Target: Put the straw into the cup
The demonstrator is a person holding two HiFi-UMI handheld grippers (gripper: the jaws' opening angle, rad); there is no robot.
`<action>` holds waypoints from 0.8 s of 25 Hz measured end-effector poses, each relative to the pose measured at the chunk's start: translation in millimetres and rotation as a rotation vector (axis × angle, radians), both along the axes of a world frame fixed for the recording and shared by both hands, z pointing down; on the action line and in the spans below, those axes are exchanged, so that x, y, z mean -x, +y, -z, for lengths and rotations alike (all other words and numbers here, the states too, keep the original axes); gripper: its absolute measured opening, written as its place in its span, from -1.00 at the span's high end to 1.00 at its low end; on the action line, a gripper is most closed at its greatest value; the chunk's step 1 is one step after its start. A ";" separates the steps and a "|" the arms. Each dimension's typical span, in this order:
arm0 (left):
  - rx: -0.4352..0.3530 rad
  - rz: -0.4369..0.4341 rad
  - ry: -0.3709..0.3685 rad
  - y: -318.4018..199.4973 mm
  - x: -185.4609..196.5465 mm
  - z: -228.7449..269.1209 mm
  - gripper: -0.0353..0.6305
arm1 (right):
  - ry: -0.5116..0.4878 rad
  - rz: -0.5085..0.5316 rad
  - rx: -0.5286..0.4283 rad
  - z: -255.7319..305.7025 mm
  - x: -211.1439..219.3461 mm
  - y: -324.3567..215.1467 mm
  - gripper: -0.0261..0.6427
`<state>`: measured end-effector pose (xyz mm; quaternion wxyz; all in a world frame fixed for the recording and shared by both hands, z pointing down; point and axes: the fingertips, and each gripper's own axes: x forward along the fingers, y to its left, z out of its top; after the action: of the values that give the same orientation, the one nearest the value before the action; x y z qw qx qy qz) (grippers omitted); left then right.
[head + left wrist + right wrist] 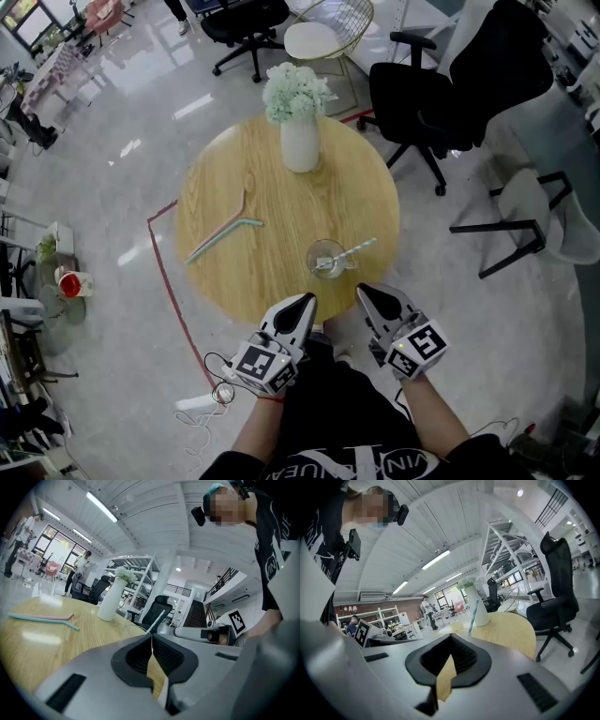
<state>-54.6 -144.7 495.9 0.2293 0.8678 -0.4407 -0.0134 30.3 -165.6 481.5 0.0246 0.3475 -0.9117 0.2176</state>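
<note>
A clear glass cup (pixel 326 259) stands near the front edge of the round wooden table (pixel 281 202), with a striped straw (pixel 354 251) leaning out of it to the right. A pink straw (pixel 220 228) and a teal straw (pixel 228 232) lie together on the table's left half. My left gripper (pixel 307 300) and right gripper (pixel 364 291) hover just off the near edge, on either side of the cup, both shut with nothing between the jaws. The left gripper view shows the striped straw (pixel 157 621) above the shut jaws; the right gripper view shows that straw (pixel 472 615) ahead.
A white vase with pale flowers (pixel 299 122) stands at the table's far side. Black office chairs (pixel 441 89) are to the right and behind, and a wire chair (pixel 328 33) is at the back. Red tape (pixel 164 272) marks the floor left of the table.
</note>
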 end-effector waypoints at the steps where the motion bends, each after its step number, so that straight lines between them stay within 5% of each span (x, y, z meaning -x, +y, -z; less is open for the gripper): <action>1: -0.003 -0.003 0.000 2.5 -2.2 1.3 0.85 | 0.001 0.007 0.000 1.2 0.3 3.2 0.92; 20: -0.056 -0.010 0.000 59.1 -30.1 29.8 0.85 | -0.005 0.073 -0.044 28.0 -6.9 71.0 0.92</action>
<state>-24.5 -85.5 466.1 0.2050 0.8761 -0.4357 -0.0247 37.3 -94.6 453.5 0.0226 0.3138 -0.9284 0.1975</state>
